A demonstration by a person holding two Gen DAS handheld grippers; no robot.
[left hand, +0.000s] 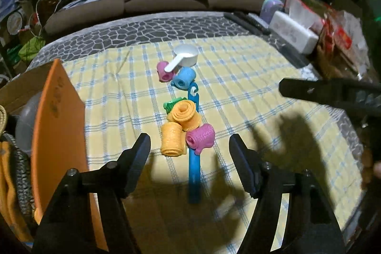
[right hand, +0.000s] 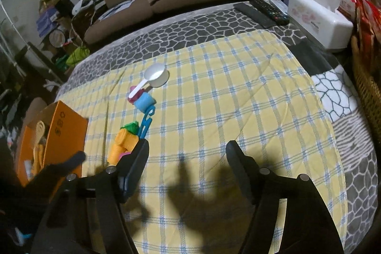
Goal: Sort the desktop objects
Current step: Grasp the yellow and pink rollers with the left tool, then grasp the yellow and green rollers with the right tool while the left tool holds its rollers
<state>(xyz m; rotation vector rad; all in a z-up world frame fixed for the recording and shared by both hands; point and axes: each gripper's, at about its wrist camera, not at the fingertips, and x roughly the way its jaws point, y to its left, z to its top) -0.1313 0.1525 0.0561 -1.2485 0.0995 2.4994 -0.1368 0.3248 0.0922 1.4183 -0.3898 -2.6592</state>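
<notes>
Two black two-finger grippers are held above a yellow cloth checked in blue (right hand: 226, 92), which is spread over a grey stone-patterned table cover (right hand: 190, 23). The left gripper (left hand: 190, 146) is seen with its jaws apart and nothing pressed between the pads; a long blue plastic clip (left hand: 194, 173) lies on the cloth in the gap, and a magenta ribbed fabric roll (left hand: 201, 138) sits just beyond the fingertips, toward 12 o'clock. Two yellow-orange fabric rolls (left hand: 177, 129) are piled against it at 10 o'clock, with a green roll (left hand: 170, 104) half hidden behind them. Farther toward 12 o'clock a light blue roll (left hand: 183, 78) and a second magenta roll (left hand: 163, 72) are found touching, with the handle of a white plastic measuring scoop (left hand: 185, 56) resting over them. An orange cardboard box (left hand: 56, 123) stands at 9 o'clock of the pile, at the cloth's edge. The right gripper (right hand: 188, 149) is likewise held with its jaws parted, and only bare cloth is seen between them; the pile lies at its 10 o'clock. A white tissue box (right hand: 319, 20) and dark remote controls (right hand: 262, 8) are set at 1 o'clock on the table cover.
</notes>
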